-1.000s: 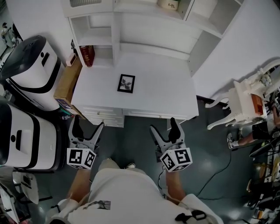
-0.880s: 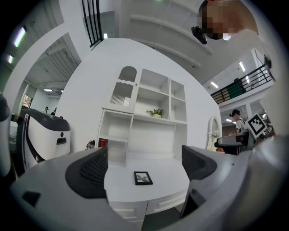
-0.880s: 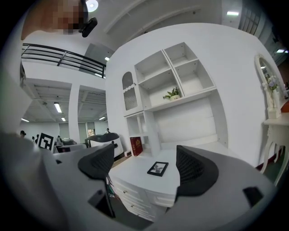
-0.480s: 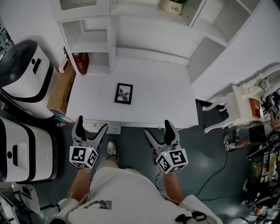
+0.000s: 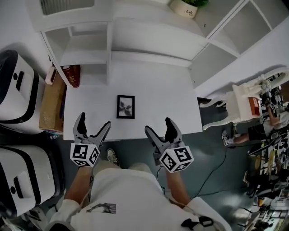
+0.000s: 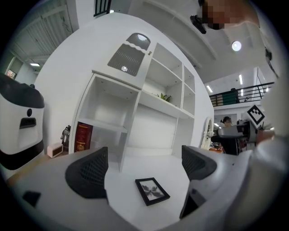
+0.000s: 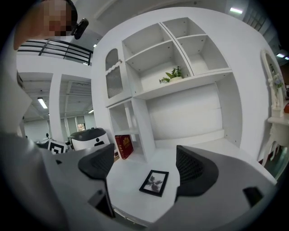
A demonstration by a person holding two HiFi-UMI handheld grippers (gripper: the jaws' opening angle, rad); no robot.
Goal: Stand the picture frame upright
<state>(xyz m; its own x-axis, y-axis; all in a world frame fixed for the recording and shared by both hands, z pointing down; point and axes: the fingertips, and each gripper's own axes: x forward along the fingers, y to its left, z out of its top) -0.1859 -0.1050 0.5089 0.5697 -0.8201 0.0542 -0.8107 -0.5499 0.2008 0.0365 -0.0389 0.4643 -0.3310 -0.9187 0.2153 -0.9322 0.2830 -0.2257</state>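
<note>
A small black picture frame (image 5: 125,107) lies flat, face up, on the white desk (image 5: 167,99). It also shows lying flat in the left gripper view, picture frame (image 6: 152,191), and in the right gripper view, picture frame (image 7: 154,182). My left gripper (image 5: 92,125) hovers over the desk's front edge, left of the frame, open and empty. My right gripper (image 5: 159,127) hangs at the front edge to the frame's right, also open and empty. Both are a short way from the frame.
A white shelf unit (image 5: 108,45) rises at the desk's back, with a red book (image 5: 71,75) in its lower left nook and a potted plant (image 5: 186,7) on top. White machines (image 5: 18,94) and a cardboard box (image 5: 50,101) stand left. A white chair (image 5: 246,101) is right.
The view and both grippers have moved forward toward the desk. The grippers now reach the desk's front edge. The frame has stayed flat in place.
</note>
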